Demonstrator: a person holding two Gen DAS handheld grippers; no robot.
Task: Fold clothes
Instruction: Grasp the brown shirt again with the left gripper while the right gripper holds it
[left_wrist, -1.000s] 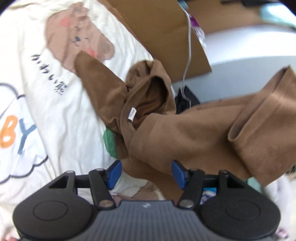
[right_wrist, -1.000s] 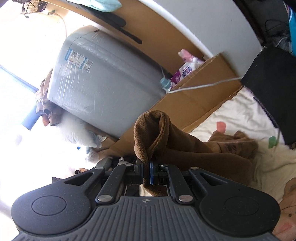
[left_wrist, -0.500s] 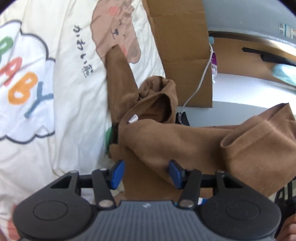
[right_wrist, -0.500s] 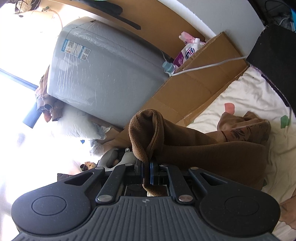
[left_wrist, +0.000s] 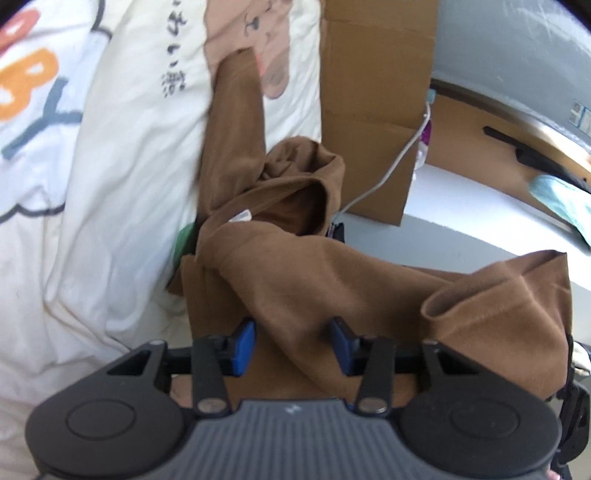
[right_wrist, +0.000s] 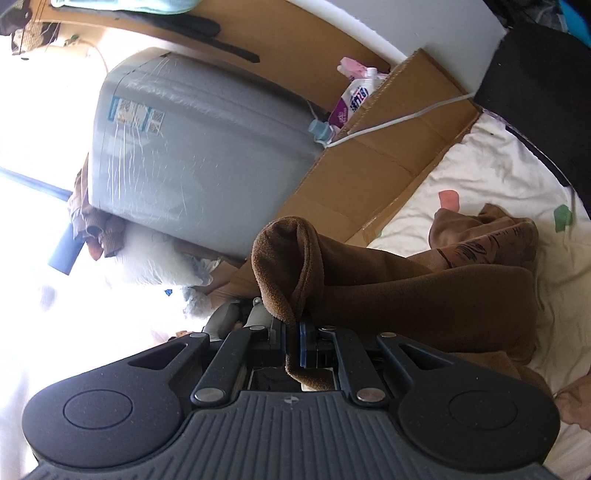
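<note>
Garment btwn closing left claw pads, untouched.

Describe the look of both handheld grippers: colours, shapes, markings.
The left gripper and the right gripper look identical: black linkage arms with silver pivot rivets, blue finger pads, a dark grey ribbed body flanked by round black housings with a recessed disc. No cables or sleeves are visible.

Brown garment rumpled on bedding, one edge lifted.
</note>
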